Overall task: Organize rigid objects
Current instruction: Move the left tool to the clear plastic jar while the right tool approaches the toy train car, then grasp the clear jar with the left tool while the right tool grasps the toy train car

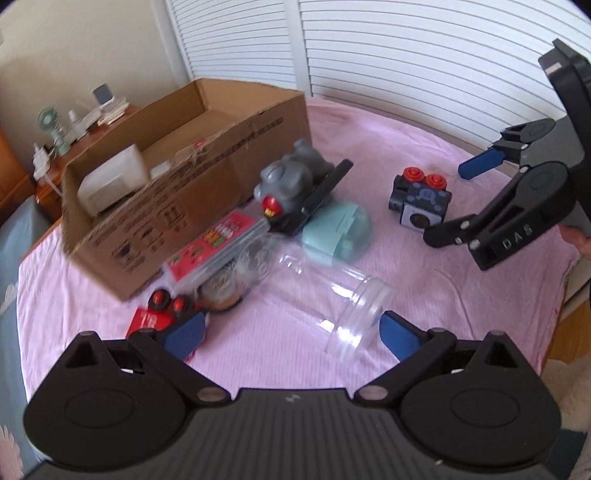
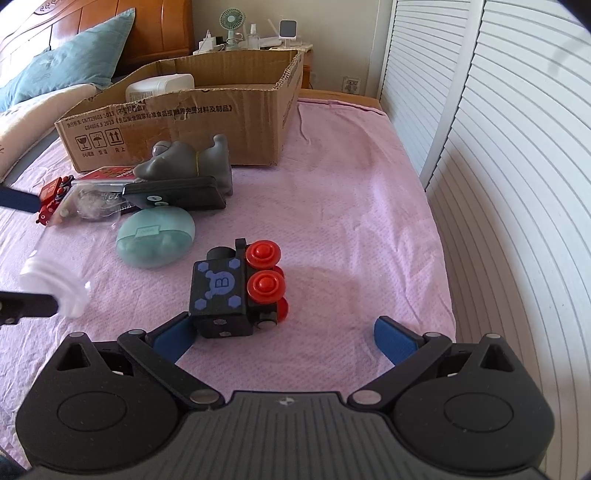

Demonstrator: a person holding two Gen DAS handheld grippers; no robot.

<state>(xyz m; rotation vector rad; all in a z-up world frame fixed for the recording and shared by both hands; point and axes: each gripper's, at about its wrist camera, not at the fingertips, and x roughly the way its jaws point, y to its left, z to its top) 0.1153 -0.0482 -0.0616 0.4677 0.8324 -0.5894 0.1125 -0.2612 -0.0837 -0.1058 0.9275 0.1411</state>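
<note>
Rigid objects lie on a pink bedspread (image 2: 351, 206) beside an open cardboard box (image 2: 207, 110). A black toy train with red wheels (image 2: 236, 291) lies just ahead of my open right gripper (image 2: 284, 341), nearer its left finger; it also shows in the left wrist view (image 1: 419, 199). My open left gripper (image 1: 291, 338) hovers over a clear plastic jar (image 1: 314, 291) lying on its side. A grey toy animal (image 1: 291, 181), a black flat device (image 2: 177, 197), a mint-green case (image 2: 155, 236), a red packet (image 1: 214, 240) and a red toy train (image 1: 162, 314) lie by the box.
A white appliance (image 2: 160, 86) sits inside the box. White louvered doors (image 2: 498, 166) run along the bed's right side. A nightstand with a fan (image 2: 232, 18) and small items stands behind the box. A teal pillow (image 2: 74, 62) lies at the headboard.
</note>
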